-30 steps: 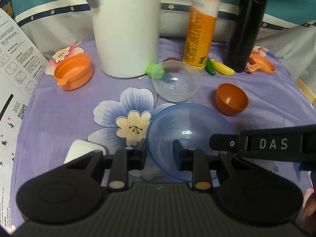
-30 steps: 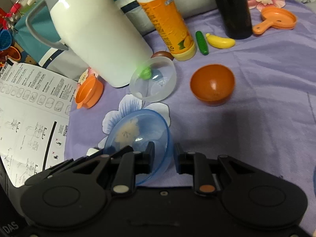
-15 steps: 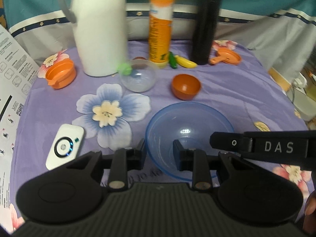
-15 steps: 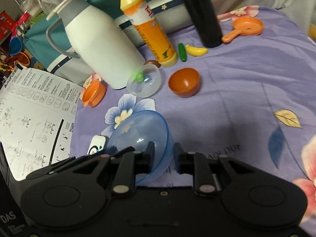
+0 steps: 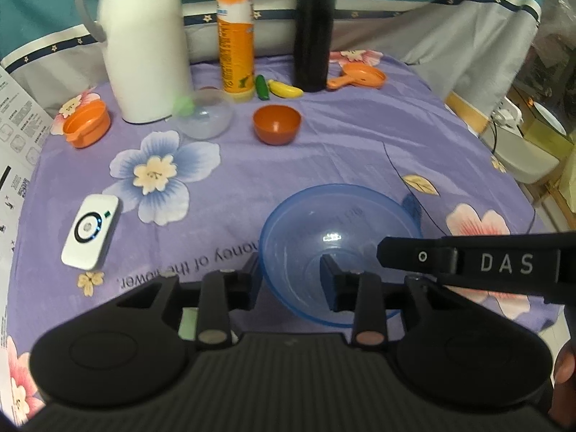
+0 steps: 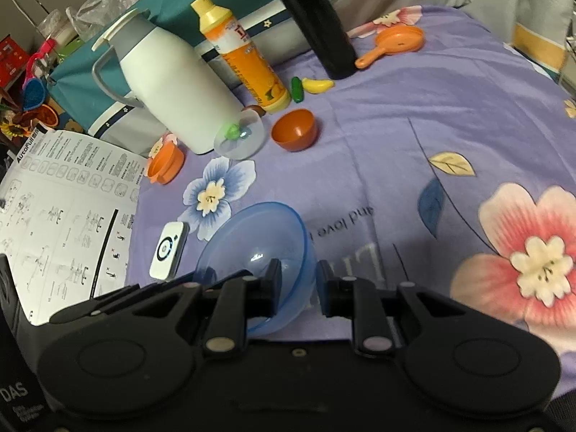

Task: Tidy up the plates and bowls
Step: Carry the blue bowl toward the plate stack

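We pinch blue bowl (image 5: 338, 252) rim with both left gripper (image 5: 289, 280) and right gripper (image 6: 297, 284) to steady it, well short of the orange bowl (image 5: 276, 124).

Both wrist views look forward, close over the shared blue bowl (image 5: 340, 248).

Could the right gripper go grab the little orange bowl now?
Probably not yet. The right gripper is shut on the rim of the big see-through blue plastic bowl, so it is busy. The path over the purple cloth to the small orange bowl looks free otherwise.
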`<state>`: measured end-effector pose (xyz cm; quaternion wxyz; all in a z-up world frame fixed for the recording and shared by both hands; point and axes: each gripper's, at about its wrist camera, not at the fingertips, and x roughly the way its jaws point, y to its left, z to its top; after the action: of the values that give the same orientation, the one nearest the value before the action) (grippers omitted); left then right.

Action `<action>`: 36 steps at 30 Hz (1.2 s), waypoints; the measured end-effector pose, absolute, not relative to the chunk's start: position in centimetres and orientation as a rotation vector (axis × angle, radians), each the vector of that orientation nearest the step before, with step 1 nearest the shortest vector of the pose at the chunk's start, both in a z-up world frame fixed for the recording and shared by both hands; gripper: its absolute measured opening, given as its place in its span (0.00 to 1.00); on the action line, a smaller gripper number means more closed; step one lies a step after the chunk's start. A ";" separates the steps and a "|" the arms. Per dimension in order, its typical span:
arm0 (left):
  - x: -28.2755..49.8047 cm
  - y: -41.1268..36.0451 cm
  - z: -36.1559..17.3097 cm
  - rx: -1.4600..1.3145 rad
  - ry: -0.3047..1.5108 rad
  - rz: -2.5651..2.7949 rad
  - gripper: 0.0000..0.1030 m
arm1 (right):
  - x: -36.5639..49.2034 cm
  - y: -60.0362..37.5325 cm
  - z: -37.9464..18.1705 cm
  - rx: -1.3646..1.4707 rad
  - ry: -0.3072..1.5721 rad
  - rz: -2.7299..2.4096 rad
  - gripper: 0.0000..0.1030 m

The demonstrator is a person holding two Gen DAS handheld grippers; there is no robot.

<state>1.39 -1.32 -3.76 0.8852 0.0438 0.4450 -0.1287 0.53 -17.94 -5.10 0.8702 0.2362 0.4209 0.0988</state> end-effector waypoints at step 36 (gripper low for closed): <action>-1.0 -3.2 -7.5 0.119 1.019 -0.296 0.34 | -2.2 -19.0 -9.0 0.477 0.970 0.186 0.23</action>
<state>-1.03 -3.25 -7.52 0.8609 0.0569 0.4856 -0.1410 -2.16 -18.96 -9.03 0.8533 0.2269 0.4612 0.0882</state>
